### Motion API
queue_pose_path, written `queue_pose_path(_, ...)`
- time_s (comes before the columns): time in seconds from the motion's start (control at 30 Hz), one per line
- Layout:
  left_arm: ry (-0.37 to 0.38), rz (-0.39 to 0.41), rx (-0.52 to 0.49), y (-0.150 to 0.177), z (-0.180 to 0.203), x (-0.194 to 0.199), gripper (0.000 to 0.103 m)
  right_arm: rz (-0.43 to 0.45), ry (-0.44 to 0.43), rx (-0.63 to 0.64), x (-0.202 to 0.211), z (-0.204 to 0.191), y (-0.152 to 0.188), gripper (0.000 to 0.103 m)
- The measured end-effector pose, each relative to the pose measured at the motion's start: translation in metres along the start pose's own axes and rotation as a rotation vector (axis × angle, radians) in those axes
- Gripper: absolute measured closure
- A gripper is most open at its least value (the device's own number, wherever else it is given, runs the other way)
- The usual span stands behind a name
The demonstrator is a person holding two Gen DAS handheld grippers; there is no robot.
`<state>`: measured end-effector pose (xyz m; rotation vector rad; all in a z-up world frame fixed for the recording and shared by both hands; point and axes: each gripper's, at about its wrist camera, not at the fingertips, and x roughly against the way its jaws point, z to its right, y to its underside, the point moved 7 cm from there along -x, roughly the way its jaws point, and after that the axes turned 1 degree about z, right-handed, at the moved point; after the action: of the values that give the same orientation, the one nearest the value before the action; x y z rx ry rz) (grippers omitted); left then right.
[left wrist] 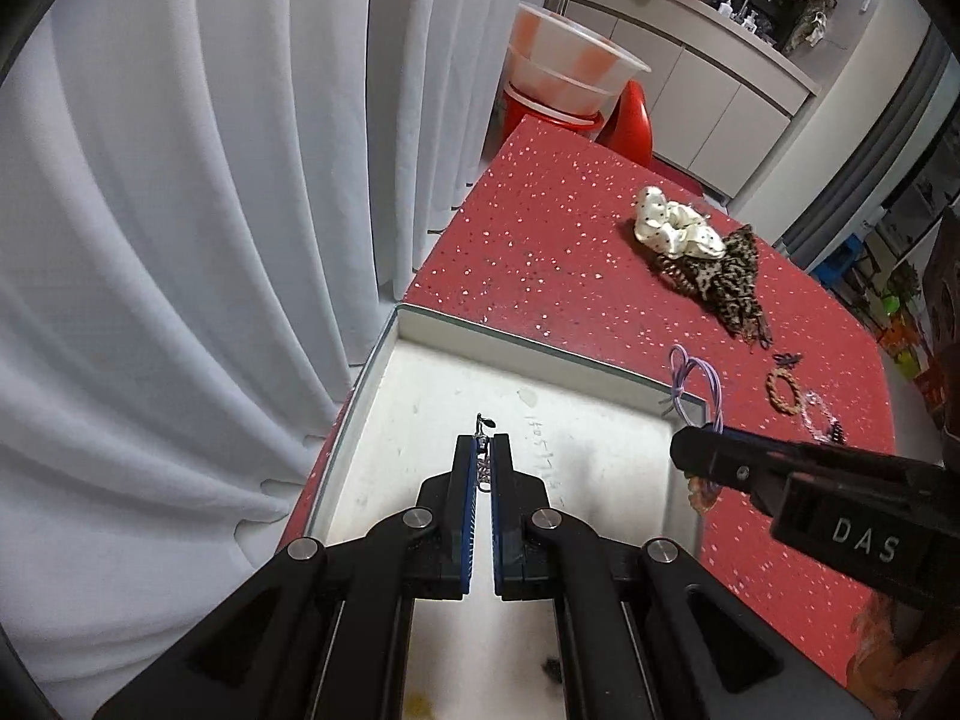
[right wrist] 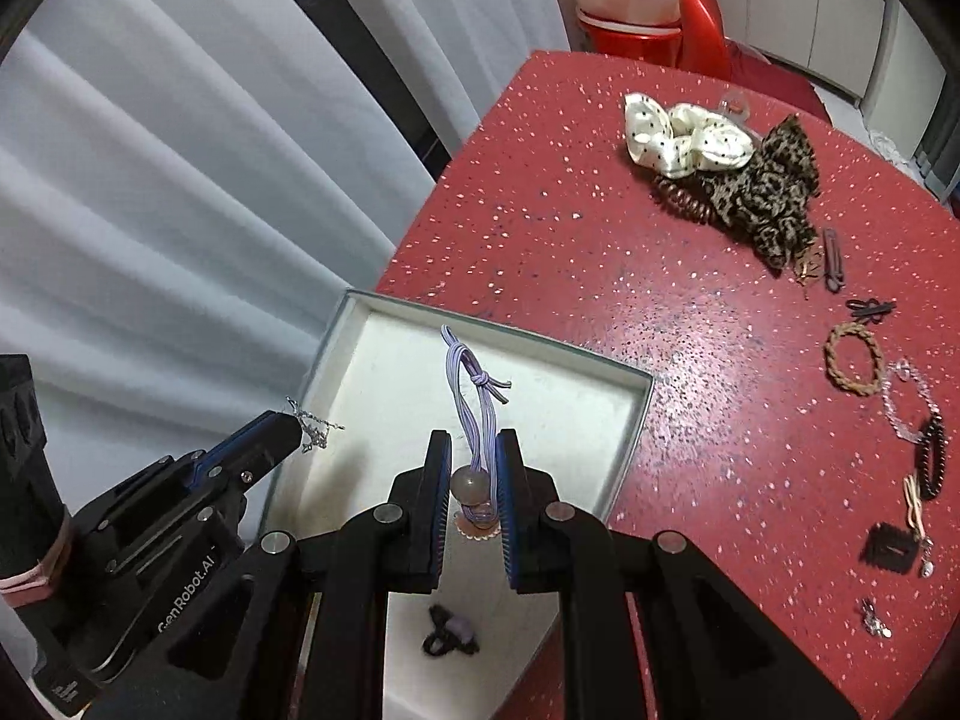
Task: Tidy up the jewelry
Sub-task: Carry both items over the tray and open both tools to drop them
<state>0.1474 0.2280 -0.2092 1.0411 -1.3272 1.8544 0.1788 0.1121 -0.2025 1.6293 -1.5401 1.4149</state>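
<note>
The left gripper pinches a thin silver chain; the right gripper clamps a lilac beaded hair tie. Over the shallow white box, either could snag on its pads when let go.

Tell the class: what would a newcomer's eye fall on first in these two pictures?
Both grippers hang over the white box at the red table's near corner. The right gripper clamps a lilac hair tie; the left gripper pinches a silver chain. Farther back lie a cream dotted scrunchie and a leopard-print one.
</note>
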Motion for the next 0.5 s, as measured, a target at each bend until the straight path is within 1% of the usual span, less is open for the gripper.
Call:
queue_pose_path(0.2,-0.027,-0.007,-0.007,0.002,-0.004,-0.031,0.098,-0.027,0.005,-0.015,-0.027,0.009,-0.001,0.087)
queue_pose_path(0.5,-0.057,-0.029,-0.039,0.006,-0.004,-0.054,0.098,-0.039,0.019,-0.028,-0.054,0.015,0.002,0.087)
